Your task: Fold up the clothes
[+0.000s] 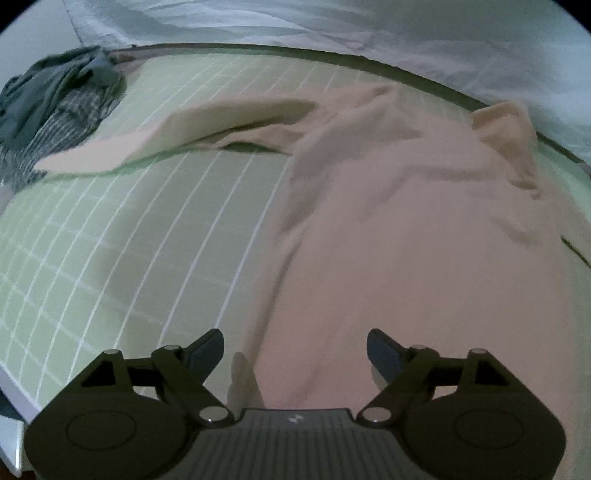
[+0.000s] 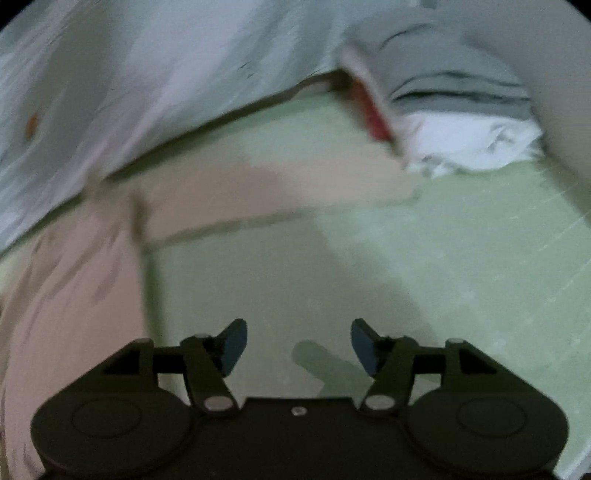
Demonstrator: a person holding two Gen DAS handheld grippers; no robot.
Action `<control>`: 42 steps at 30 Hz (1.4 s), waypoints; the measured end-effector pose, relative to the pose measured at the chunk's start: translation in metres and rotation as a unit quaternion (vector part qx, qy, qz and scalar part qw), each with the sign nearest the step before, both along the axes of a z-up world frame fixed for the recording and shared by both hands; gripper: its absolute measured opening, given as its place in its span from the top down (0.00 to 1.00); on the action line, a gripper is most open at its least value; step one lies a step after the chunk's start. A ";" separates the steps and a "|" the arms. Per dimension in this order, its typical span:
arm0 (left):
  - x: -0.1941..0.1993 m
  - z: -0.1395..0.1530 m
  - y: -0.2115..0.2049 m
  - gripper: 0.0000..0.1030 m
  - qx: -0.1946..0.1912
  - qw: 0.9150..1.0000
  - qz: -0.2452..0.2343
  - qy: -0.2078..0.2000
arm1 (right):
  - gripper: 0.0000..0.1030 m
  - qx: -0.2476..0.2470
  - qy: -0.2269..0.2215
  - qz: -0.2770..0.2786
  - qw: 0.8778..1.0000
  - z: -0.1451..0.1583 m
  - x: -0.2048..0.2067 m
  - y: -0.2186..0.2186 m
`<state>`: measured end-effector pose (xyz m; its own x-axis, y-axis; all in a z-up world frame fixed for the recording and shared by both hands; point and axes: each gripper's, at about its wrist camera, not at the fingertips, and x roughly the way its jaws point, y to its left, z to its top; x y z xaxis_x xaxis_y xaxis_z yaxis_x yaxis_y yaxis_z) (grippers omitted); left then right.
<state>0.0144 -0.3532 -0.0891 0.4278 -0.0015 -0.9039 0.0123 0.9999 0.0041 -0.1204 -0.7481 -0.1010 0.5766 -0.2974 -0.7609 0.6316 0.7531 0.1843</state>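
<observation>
A pale pink long-sleeved shirt (image 1: 406, 221) lies spread on a green grid mat (image 1: 129, 240), one sleeve stretched out to the left and the other turned up at the far right. My left gripper (image 1: 295, 350) is open and empty, hovering over the shirt's near left edge. In the blurred right wrist view the same pink shirt (image 2: 74, 295) lies at the left with a sleeve reaching across the mat (image 2: 443, 277). My right gripper (image 2: 299, 345) is open and empty above bare mat, to the right of the shirt.
A heap of grey and checked clothes (image 1: 55, 110) sits at the mat's far left corner. Folded grey and white clothes (image 2: 461, 118) lie at the mat's far right. Pale bedding (image 1: 369, 29) lies behind the mat and also shows in the right wrist view (image 2: 129, 74).
</observation>
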 end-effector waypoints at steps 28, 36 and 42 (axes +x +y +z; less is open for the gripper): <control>0.078 -0.032 -0.059 0.09 0.005 0.999 -0.032 0.014 | 0.67 -0.029 0.035 -0.112 0.993 -0.031 0.085 -0.125; 0.069 -0.035 -0.060 0.00 0.007 1.000 -0.017 0.007 | 0.93 -0.038 0.030 -0.119 0.992 -0.018 0.042 -0.105; 0.064 -0.036 -0.061 0.00 0.008 1.000 -0.004 -0.005 | 0.93 -0.049 0.070 -0.181 0.980 -0.015 -0.036 -0.089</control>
